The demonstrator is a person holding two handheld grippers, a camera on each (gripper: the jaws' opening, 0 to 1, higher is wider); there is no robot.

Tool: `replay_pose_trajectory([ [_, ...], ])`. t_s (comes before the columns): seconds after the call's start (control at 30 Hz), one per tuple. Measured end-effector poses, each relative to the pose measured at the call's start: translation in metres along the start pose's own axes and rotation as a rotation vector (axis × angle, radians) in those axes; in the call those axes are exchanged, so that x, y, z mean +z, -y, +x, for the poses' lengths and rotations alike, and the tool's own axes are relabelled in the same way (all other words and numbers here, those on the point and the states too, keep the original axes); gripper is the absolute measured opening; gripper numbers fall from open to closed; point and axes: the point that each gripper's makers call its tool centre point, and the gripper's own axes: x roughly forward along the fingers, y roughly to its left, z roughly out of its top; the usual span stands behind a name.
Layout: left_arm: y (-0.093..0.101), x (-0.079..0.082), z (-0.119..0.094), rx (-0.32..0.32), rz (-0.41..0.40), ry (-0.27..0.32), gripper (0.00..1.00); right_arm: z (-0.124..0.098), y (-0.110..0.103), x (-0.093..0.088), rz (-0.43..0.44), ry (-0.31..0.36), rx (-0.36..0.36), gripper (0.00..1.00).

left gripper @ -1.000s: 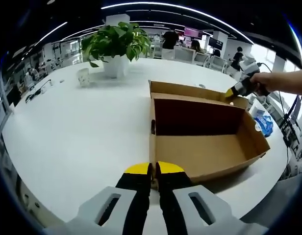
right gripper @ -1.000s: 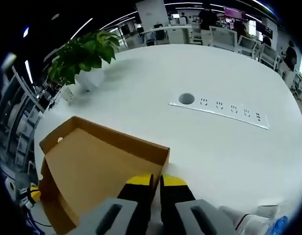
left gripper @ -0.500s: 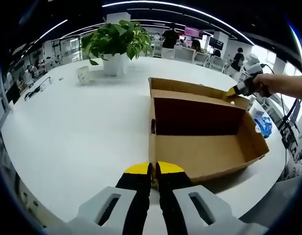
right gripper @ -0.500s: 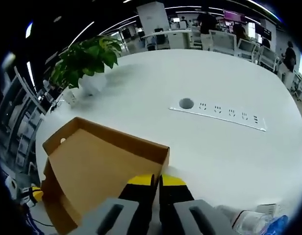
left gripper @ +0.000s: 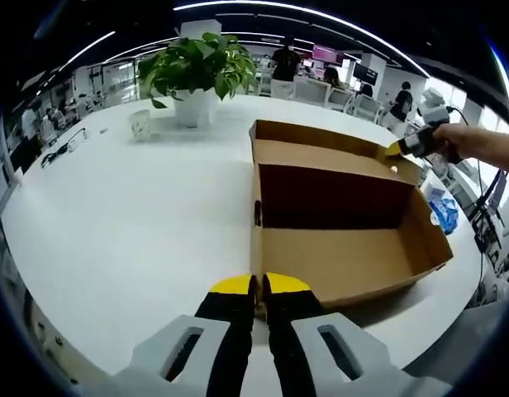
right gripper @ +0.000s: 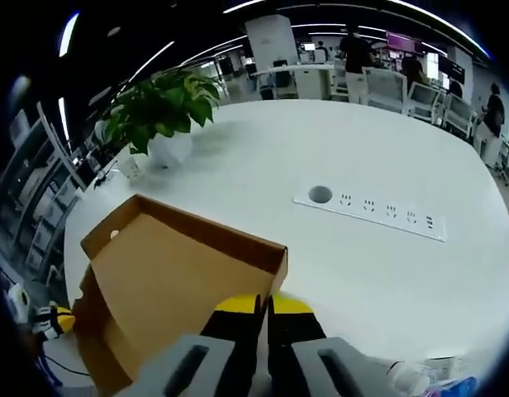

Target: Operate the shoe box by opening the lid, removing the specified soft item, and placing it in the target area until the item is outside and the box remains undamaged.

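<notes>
— Shoe box point(left gripper: 345, 240): plain brown cardboard, rectangular, on the smooth white table point(left gripper: 139, 215)?
— Yes. Left gripper point(left gripper: 259, 285) pinches its near wall; right gripper point(right gripper: 264, 304) clamps the raised lid point(right gripper: 172, 281), near a socket strip point(right gripper: 378, 217).

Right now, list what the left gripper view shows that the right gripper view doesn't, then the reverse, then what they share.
Left gripper view: the shoe box's open interior with its dark red back wall, the left gripper shut on the near wall, and a hand on the right gripper at the lid's corner.
Right gripper view: the lid from its outer face, a socket strip and a round cable hole.
Both: the box, the potted plant, the white table.
</notes>
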Motion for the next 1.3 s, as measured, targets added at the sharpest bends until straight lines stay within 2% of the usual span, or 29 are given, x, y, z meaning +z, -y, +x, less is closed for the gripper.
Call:
replay_pose_trajectory([
  [0.7,0.001,0.001,0.000,-0.004,-0.018,0.004,0.02,-0.027,-0.007,0.019,-0.043,0.102,0.050,0.00],
  [1.3,0.000,0.001,-0.001,-0.015,-0.036,0.013,0.02,-0.051,-0.019,0.026,-0.088,0.163,0.093,0.00],
])
